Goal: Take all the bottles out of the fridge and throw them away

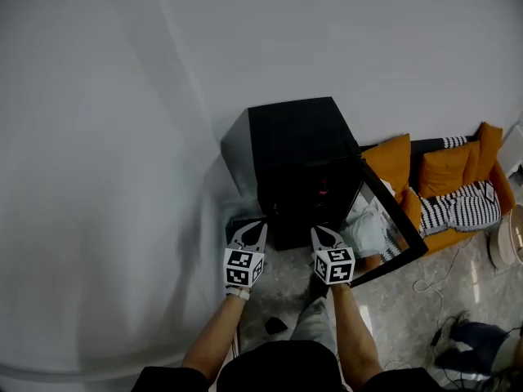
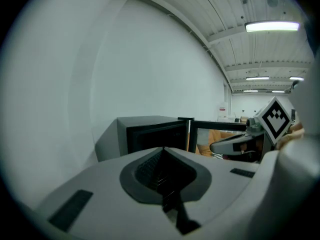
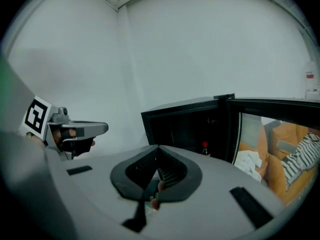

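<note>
A black mini fridge [image 1: 294, 149] stands against the white wall, its glass door [image 1: 391, 223] swung open to the right. Inside, a bottle with a red cap [image 3: 204, 148] stands on a shelf; in the head view only its red cap [image 1: 324, 190] shows. My left gripper [image 1: 255, 227] and right gripper [image 1: 320, 233] are held side by side in front of the fridge, short of its opening. Both are shut and hold nothing. From the left gripper view, the left gripper [image 2: 162, 153] points at the fridge [image 2: 150, 136]. The right gripper [image 3: 157, 153] faces the open fridge [image 3: 185, 124].
An orange sofa [image 1: 458, 178] with striped cushions stands right of the fridge, behind the open door. White cloth [image 1: 372, 223] shows through the glass. Cables [image 1: 441, 296] lie on the floor at right, and a small dark object [image 1: 276, 325] lies near my feet.
</note>
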{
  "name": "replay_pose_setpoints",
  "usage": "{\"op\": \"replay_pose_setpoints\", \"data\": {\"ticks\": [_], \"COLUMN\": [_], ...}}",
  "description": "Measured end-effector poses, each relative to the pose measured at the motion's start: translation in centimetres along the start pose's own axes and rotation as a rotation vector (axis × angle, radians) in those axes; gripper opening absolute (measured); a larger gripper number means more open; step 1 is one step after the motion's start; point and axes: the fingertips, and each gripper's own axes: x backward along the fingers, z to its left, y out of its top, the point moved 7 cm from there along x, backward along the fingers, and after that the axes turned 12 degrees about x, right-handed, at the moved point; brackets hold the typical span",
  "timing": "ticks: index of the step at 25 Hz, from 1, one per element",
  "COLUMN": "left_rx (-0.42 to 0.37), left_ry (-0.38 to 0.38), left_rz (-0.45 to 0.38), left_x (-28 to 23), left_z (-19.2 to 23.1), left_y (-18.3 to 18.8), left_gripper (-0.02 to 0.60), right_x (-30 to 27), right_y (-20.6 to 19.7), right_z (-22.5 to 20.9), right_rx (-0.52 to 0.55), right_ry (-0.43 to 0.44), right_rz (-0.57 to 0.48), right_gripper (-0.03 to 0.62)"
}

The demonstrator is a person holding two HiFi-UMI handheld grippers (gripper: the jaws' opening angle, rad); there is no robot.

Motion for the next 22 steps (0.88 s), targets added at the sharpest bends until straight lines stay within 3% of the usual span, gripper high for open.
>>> {"op": "replay_pose_setpoints", "data": {"ticks": [22], "left_rx": [-0.024], "left_ry": [-0.07], "left_rz": [0.026], "left_x": [-4.6], "left_z": [-2.9], "left_y": [0.5], "left_gripper": [0.008], "right_x": [-0.4], "right_y": [-1.2], "right_z": [-4.4], "right_rx": [-0.017], "right_ry": [-0.072], "right_rz": [-0.007], "right_gripper": [0.002]}}
